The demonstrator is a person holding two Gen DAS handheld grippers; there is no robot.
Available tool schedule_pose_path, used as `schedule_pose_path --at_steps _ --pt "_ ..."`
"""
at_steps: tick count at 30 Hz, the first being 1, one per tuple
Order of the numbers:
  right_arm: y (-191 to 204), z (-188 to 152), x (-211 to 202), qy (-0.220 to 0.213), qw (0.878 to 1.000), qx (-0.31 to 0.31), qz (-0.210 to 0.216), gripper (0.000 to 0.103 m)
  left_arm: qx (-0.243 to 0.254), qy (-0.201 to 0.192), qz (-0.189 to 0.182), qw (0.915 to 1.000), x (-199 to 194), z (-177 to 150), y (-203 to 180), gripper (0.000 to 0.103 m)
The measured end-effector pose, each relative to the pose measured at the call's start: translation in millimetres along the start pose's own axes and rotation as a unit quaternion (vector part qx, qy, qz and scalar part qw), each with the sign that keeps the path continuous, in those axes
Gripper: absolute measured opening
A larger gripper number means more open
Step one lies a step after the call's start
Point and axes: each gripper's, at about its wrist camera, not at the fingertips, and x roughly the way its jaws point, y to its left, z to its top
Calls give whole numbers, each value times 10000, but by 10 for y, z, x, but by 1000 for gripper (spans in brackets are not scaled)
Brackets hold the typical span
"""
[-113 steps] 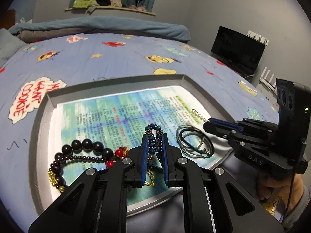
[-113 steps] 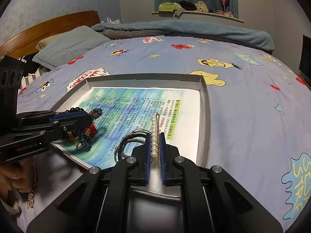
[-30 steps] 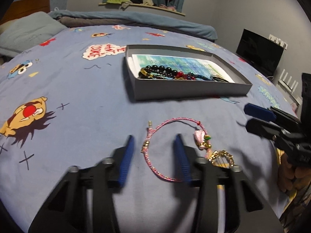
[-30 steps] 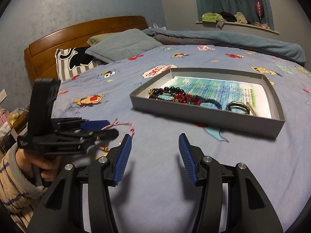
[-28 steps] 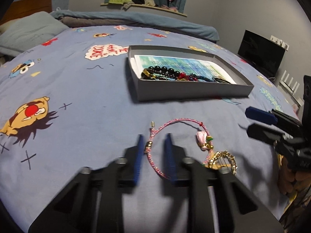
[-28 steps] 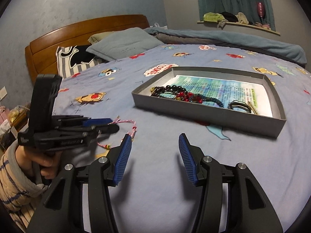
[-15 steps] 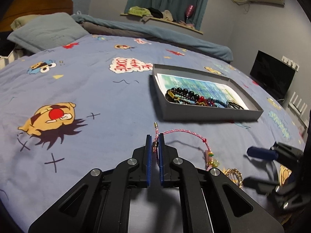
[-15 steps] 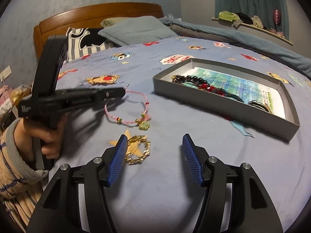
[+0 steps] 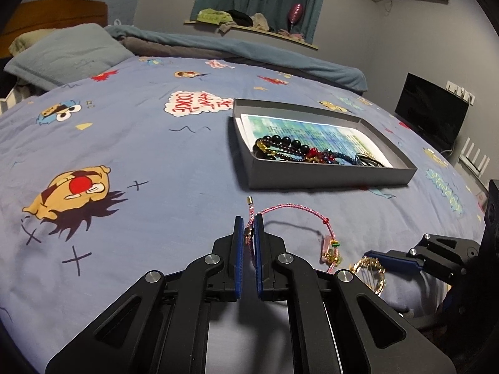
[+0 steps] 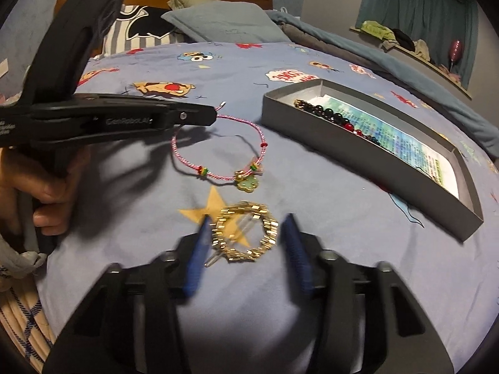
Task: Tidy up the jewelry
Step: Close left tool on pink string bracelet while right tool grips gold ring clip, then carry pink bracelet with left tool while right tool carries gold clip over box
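Note:
My left gripper (image 9: 248, 222) is shut on a pink braided bracelet (image 9: 293, 209) and holds one end of it just above the bedspread; its green charm (image 10: 248, 183) still rests on the cloth. It also shows in the right wrist view (image 10: 212, 115). My right gripper (image 10: 246, 229) is open, its blue fingers on either side of a gold chain bracelet (image 10: 244, 233) lying on a yellow star print. A grey tray (image 9: 327, 178) further back holds dark bead strings (image 9: 280, 143), a blue bead piece and metal rings on a printed sheet.
All lies on a blue cartoon-print bedspread (image 9: 124, 143). Pillows (image 10: 224, 25) and a wooden headboard are at the bed's head. A black monitor (image 9: 432, 115) stands off the far right edge of the bed.
My left gripper shut on the pink bracelet's end and lifted it slightly. My right gripper moved down and forward so that its open fingers now straddle the gold bracelet.

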Motion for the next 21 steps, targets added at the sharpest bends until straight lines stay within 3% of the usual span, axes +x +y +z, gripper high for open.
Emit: schedule_pose_path --at_steps 9,21 --pt "-205 38 -133 -290 9987 422 52 40 64 -59 -79 9999 -18 2 -46 7" --pt "-602 109 -377 -778 9929 880 -202 40 296 -218 -266 9990 -80 42 -239 7"
